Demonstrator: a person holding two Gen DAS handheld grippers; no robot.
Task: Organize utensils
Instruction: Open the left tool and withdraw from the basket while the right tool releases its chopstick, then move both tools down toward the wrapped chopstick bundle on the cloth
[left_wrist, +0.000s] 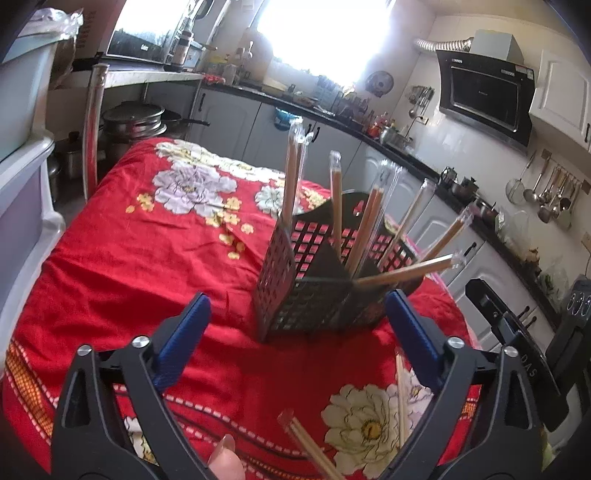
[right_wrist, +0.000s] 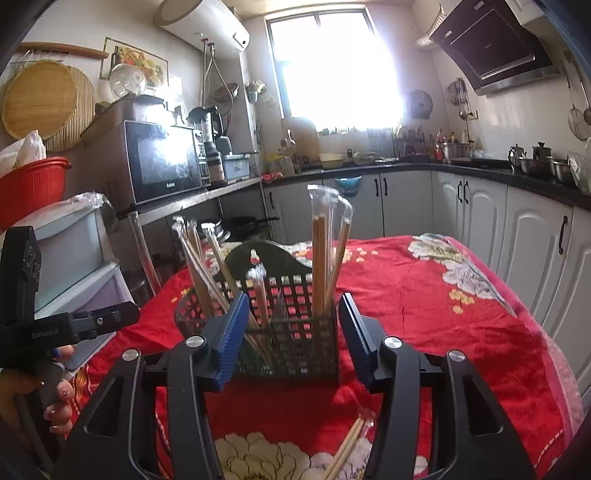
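Note:
A black perforated utensil holder (left_wrist: 314, 295) (right_wrist: 295, 343) stands on the red floral tablecloth (left_wrist: 147, 258) (right_wrist: 424, 314). Several plastic-wrapped chopstick pairs (left_wrist: 364, 232) (right_wrist: 319, 258) lean out of it. Loose wrapped chopsticks (left_wrist: 310, 446) (right_wrist: 349, 443) lie on the cloth close below the grippers, and another pair (left_wrist: 400, 398) lies by the left gripper's right finger. My left gripper (left_wrist: 299, 297) is wide open just in front of the holder, nothing between its blue pads (left_wrist: 184, 343). My right gripper (right_wrist: 293, 297) is open too, facing the holder from its other side, and holds nothing.
White plastic drawers (left_wrist: 26, 206) (right_wrist: 74, 251) and a metal shelf leg (left_wrist: 92, 125) stand at the table's left. Cabinets and a dark counter (right_wrist: 480, 173) run behind and to the right. A hand (right_wrist: 59, 402) holds the left gripper's black body (right_wrist: 33, 325).

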